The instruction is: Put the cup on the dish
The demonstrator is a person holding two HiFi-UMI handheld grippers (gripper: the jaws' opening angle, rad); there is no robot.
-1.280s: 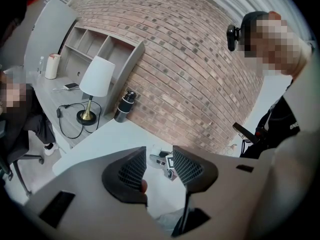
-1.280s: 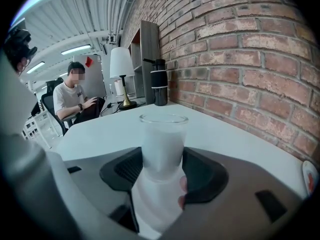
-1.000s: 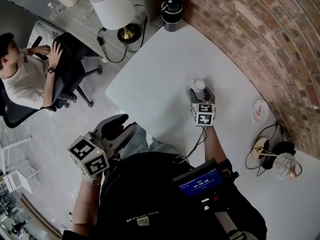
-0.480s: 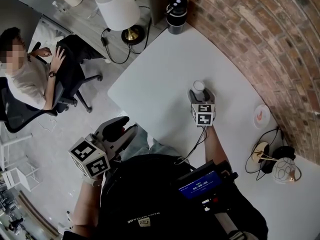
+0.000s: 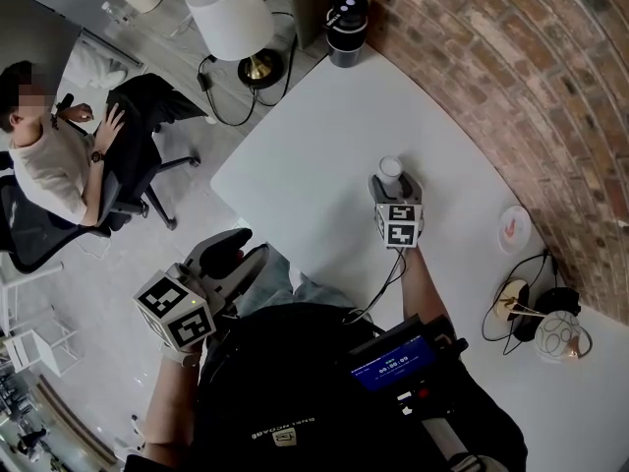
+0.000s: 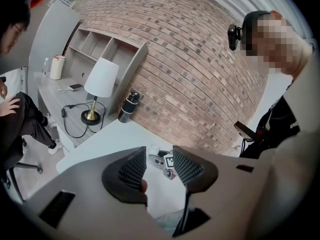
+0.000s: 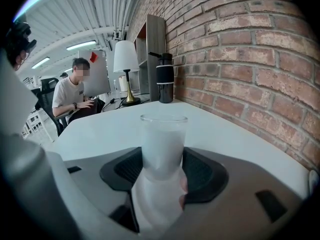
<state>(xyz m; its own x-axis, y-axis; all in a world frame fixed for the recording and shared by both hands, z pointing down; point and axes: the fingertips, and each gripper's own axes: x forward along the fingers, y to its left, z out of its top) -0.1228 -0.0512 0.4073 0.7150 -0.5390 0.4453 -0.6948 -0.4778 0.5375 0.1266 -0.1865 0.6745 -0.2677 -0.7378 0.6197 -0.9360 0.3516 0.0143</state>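
Observation:
My right gripper (image 5: 393, 179) is shut on a frosted white cup (image 5: 391, 168) over the middle of the white table (image 5: 295, 155). In the right gripper view the cup (image 7: 162, 139) stands upright between the two dark pads (image 7: 207, 171), which press on its sides. The dish (image 5: 512, 227), a small white plate with a red mark, lies to the right near the brick wall, well apart from the cup. My left gripper (image 5: 232, 254) hangs off the table's near left edge. Its jaws (image 6: 159, 166) stand apart with nothing between them.
A black flask (image 5: 344, 26) stands at the table's far corner, a white-shaded lamp (image 5: 228, 13) on the floor beyond it. A person sits on an office chair (image 5: 59, 155) at left. Cables and a round ornament (image 5: 550, 327) lie at the table's right end.
The head view shifted slightly a second ago. My right gripper keeps the cup in about the same place. The seated person has moved a little.

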